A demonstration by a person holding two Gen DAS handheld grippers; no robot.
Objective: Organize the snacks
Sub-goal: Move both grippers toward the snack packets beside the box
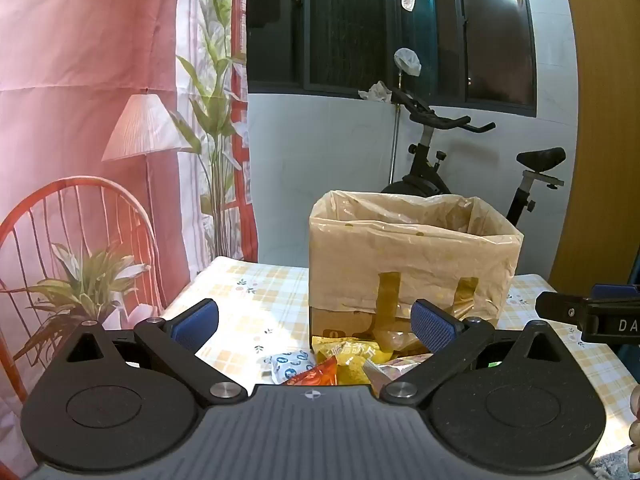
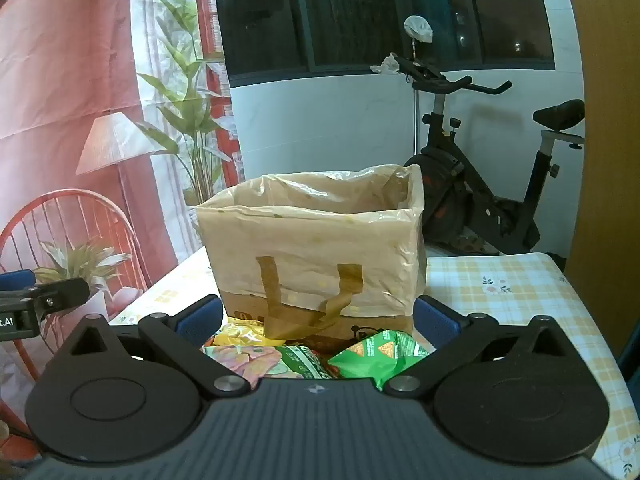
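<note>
At the table's near edge the snacks (image 2: 304, 356) lie heaped against the front of the lined box (image 2: 316, 248), which stands mid-table (image 2: 520, 300). Left gripper (image 1: 316, 322) and right gripper (image 2: 318, 316) hang over them, both spread wide and empty. Slick, overlapping packets may slip or come up in pairs; the loose liner could snag a finger.

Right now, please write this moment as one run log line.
left gripper: open, empty | right gripper: open, empty | snack packets: on table before lined box | none packed visibly
</note>
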